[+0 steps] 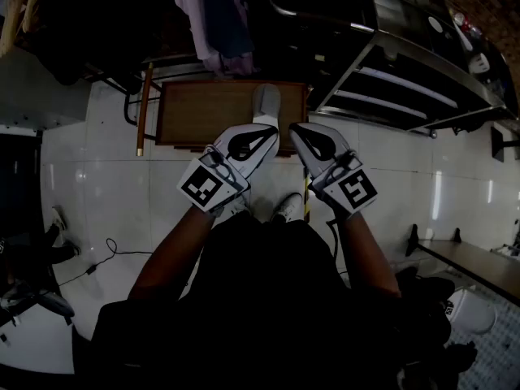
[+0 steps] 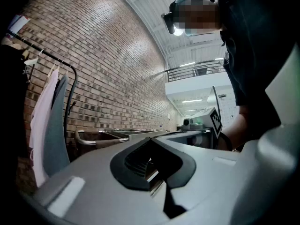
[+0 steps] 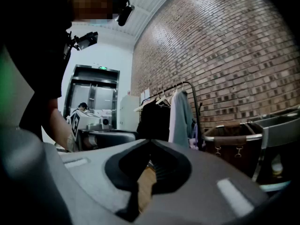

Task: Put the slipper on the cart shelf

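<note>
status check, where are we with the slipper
Left gripper and right gripper both shut, empty, side by side. Slipper lies on the brown hamper, not yet on the cart shelf. No obstruction seen.

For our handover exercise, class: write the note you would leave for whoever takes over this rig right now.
Left tongs: shut, empty.
Right tongs: shut, empty.
Slipper: pale, just ahead of the left tongs, seen against the brown hamper; whether it rests on it, I cannot tell. Not held.
Cart shelf: metal, ahead to the right.
Done: nothing yet.
Left: grasp the slipper, carry it to the cart shelf.
</note>
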`<state>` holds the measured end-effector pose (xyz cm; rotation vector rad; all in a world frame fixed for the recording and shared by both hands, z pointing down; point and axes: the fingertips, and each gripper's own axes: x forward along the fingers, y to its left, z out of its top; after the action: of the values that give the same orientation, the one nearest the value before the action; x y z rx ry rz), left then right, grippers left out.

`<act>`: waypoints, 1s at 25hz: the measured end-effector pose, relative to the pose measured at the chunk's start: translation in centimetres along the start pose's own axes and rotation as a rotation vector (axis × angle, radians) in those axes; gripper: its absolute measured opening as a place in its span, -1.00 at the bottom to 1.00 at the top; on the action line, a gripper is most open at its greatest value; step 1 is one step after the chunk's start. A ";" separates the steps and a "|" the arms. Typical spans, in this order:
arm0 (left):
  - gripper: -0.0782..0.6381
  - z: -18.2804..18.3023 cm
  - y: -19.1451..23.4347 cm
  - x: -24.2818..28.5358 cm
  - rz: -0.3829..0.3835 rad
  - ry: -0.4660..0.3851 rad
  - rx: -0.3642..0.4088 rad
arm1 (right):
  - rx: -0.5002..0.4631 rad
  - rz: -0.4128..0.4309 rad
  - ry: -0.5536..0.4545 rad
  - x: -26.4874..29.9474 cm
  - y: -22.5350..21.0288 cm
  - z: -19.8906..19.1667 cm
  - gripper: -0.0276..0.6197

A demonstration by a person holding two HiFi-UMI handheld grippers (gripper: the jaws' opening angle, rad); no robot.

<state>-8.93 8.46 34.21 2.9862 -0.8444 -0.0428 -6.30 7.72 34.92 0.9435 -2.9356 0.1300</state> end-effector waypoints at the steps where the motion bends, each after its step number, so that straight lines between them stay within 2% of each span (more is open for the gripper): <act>1: -0.77 -0.2 -0.3 0.2 -0.003 0.002 0.002 | 0.011 -0.010 0.007 -0.3 -0.3 -0.4 -0.91; 8: -0.77 -1.6 -1.8 2.1 0.012 0.018 0.000 | 0.047 -0.019 0.029 -2.2 -2.2 -2.5 -0.91; 14: -0.77 -2.4 -2.0 2.7 0.046 0.028 0.006 | 0.093 0.020 0.082 -2.7 -3.0 -5.3 -0.90; 21: -0.77 -3.5 1.1 1.7 0.030 0.032 -0.018 | 0.105 0.006 0.136 0.5 -3.3 -8.1 -0.90; 25: -0.77 -4.3 4.1 1.0 -0.018 0.034 -0.008 | 0.128 -0.030 0.205 3.7 -3.7 -10.7 -0.90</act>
<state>-10.01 4.57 38.64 2.9779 -0.8127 0.0043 -6.85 3.65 46.05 0.9281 -2.7508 0.3933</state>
